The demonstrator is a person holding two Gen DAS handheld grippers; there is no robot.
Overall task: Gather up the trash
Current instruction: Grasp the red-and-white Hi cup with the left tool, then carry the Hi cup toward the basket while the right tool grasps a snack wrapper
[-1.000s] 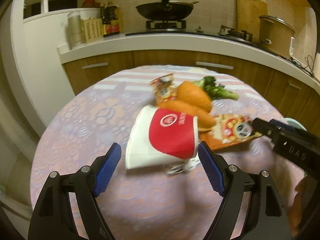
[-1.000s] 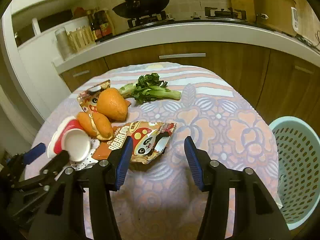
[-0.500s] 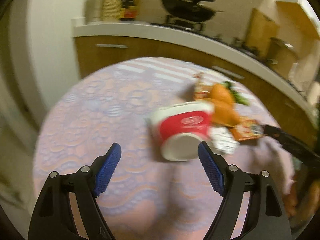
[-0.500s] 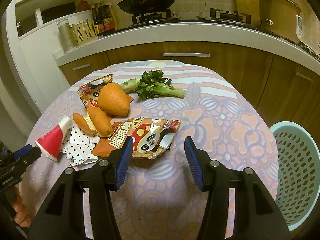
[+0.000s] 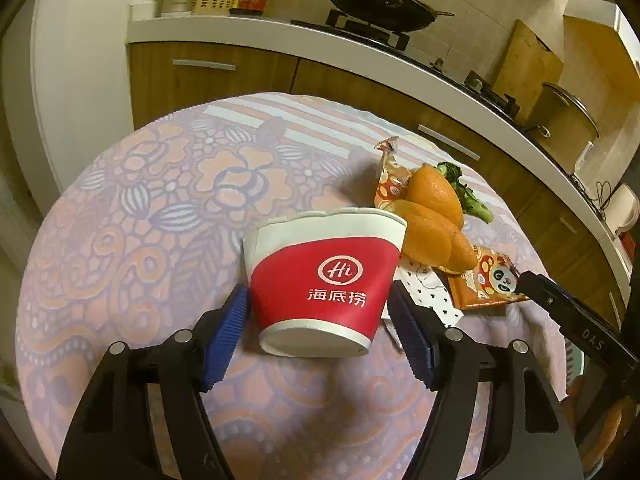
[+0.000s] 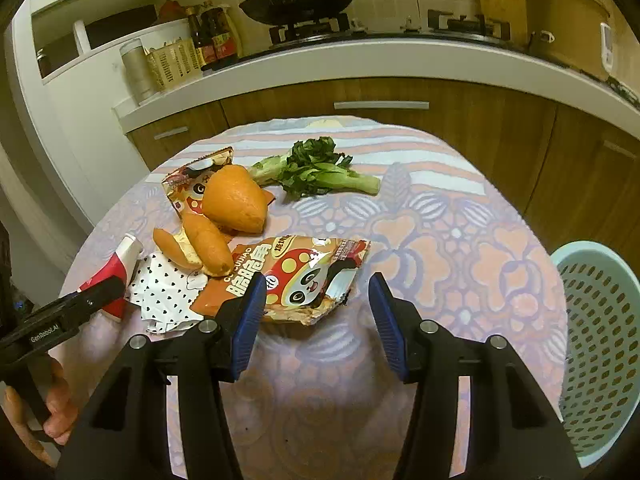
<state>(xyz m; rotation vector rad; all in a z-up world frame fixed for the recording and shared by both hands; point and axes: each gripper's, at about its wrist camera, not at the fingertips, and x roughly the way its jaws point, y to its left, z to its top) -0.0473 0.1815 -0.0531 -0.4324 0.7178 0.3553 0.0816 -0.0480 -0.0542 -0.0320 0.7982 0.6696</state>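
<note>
A red and white paper cup [image 5: 320, 280] lies between the blue pads of my left gripper [image 5: 320, 320], which touch its sides near the base. It shows small at the left of the right wrist view [image 6: 114, 276]. Orange peels [image 6: 236, 204], two panda snack wrappers [image 6: 296, 276] [image 6: 188, 184], a dotted white paper [image 6: 164, 296] and a leafy green stalk [image 6: 316, 172] lie on the round table. My right gripper [image 6: 316, 320] is open and empty, just in front of the large wrapper.
A pale blue mesh basket [image 6: 600, 344] stands beside the table at the right. The flowered tablecloth [image 6: 440, 248] covers the round table. A kitchen counter with wooden cabinets [image 6: 380, 104] runs behind it.
My left gripper has swung round and closed in on the cup, now gripped at its sides. My right gripper has moved slightly closer to the large wrapper.
</note>
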